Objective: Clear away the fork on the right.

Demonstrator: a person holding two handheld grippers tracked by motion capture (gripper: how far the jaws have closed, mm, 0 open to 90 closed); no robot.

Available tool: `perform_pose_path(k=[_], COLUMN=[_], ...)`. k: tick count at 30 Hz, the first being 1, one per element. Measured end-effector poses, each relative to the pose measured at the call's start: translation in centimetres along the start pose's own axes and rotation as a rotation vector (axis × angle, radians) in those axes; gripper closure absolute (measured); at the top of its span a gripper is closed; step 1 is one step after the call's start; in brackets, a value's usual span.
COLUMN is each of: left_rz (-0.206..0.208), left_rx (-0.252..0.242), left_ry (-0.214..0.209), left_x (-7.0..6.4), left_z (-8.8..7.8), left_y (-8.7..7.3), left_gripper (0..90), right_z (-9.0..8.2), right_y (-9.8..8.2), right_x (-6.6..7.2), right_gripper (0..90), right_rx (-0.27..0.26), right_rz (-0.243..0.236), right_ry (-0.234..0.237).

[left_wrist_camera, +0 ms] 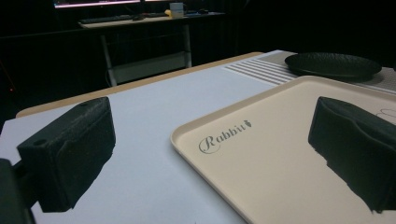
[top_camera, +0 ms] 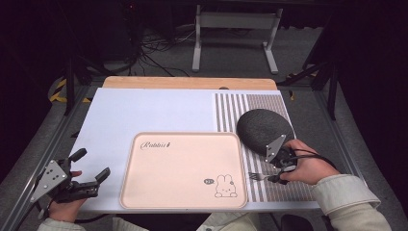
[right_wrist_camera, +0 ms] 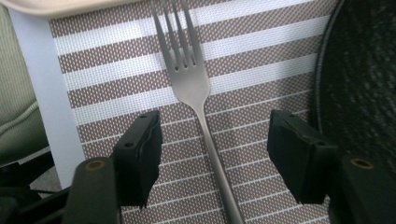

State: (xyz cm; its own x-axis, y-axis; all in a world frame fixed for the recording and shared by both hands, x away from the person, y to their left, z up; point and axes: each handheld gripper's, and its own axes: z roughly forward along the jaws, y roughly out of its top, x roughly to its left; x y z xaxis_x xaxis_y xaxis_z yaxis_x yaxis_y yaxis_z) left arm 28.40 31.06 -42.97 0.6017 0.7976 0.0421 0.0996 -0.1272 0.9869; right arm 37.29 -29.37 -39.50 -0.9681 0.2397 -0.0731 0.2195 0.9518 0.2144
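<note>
Steel and thin, the fork [right_wrist_camera: 189,79] lies flat on the striped mat [right_wrist_camera: 261,70] between the beige tray [top_camera: 183,168] and the black plate [top_camera: 263,130], its handle running between the jaws of the right gripper [right_wrist_camera: 212,156], which stand apart on either side without touching it. It looks light, stiff and slippery, so the narrow handle just below the neck seems the best hold, pinched squarely across its edges. Near the tray's other side the left gripper [top_camera: 91,168] waits with jaws wide and nothing between them.

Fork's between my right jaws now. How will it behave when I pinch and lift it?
The fork looks like thin metal: probably stiff and light. Its narrow, smooth handle may slip or pivot between the pads. Lying flat on the woven mat, it shouldn't roll.
</note>
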Motion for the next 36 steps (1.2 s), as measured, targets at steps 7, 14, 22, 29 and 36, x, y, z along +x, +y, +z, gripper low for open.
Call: perform_pose_path(k=[7, 14, 22, 29, 36], left_rz=[0.000, 0.000, -0.003, -0.001, -0.001], left_rx=[0.000, 0.000, 0.000, 0.000, 0.000], left_ry=[0.000, 0.000, -0.001, -0.001, -0.001], left_x=[0.0, 0.0, 0.0, 0.0, 0.0], left_z=[0.0, 0.0, 0.0, 0.0, 0.0], left_y=[0.0, 0.0, 0.0, 0.0, 0.0], left_gripper=[1.5, 1.5, 1.5, 1.5, 1.5], right_z=[0.9, 1.5, 1.9, 2.0, 2.0], right_y=[-0.1, -0.1, 0.0, 0.2, 0.3], right_x=[-0.1, -0.1, -0.3, -0.4, -0.3], right_gripper=[47.5, 60.5, 73.4, 79.2, 82.5], right_rx=[0.030, 0.076, 0.110, 0.125, 0.132], right_rz=[-0.031, -0.054, -0.098, -0.114, -0.137], right_ry=[0.032, 0.057, 0.057, 0.058, 0.063])
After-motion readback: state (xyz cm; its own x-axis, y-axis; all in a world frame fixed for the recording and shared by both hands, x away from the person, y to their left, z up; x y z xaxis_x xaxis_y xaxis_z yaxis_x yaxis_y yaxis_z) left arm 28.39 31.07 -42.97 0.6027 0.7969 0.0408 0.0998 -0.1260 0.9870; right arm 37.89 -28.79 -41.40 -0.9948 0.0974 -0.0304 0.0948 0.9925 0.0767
